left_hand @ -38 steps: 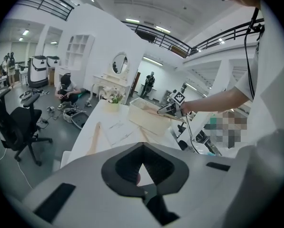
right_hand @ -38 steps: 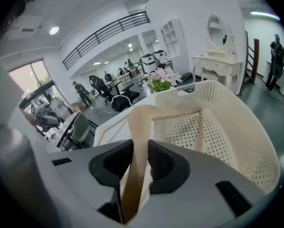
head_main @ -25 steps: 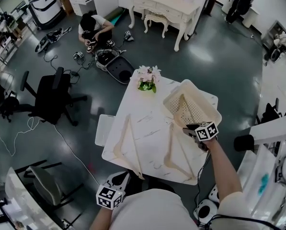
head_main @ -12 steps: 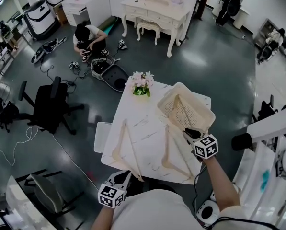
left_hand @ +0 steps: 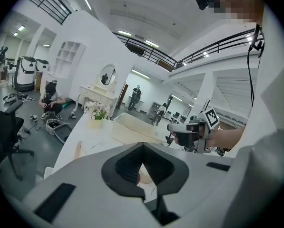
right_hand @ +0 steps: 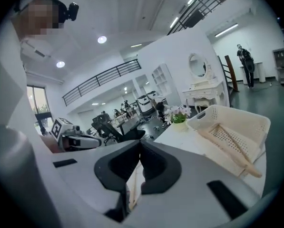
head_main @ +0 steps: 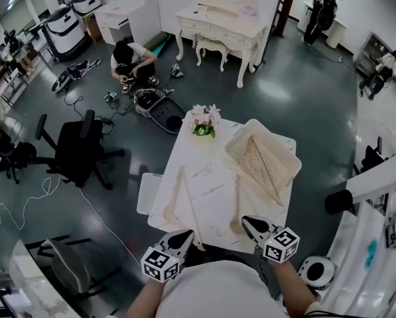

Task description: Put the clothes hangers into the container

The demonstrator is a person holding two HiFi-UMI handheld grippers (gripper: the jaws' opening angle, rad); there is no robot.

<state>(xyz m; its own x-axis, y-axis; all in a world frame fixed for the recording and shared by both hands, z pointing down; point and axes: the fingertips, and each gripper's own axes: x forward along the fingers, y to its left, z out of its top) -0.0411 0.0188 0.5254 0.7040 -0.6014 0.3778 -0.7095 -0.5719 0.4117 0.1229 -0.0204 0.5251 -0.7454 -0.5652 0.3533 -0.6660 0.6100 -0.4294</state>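
A cream perforated container (head_main: 287, 152) sits at the far right of the white table (head_main: 207, 171), with one wooden hanger (head_main: 264, 166) inside, its end resting over the near rim. Two more hangers lie flat on the table, one on the left (head_main: 182, 197) and one in the middle (head_main: 237, 201). My left gripper (head_main: 182, 238) hovers shut at the near edge, beside the left hanger's end. My right gripper (head_main: 249, 224) is shut and empty above the near edge; its jaws have just been closing. The right gripper view shows the container (right_hand: 249, 120) and its hanger (right_hand: 227, 148).
A pot of flowers (head_main: 205, 119) stands at the table's far edge. A white tray (head_main: 148, 192) hangs off the table's left side. On the floor to the left are an office chair (head_main: 85, 148), cables and a crouching person (head_main: 130, 57); white equipment stands at the right (head_main: 383, 257).
My right gripper has pulled back from the container to the table's near edge and shut, leaving the hanger in the container. The left gripper has risen a little.
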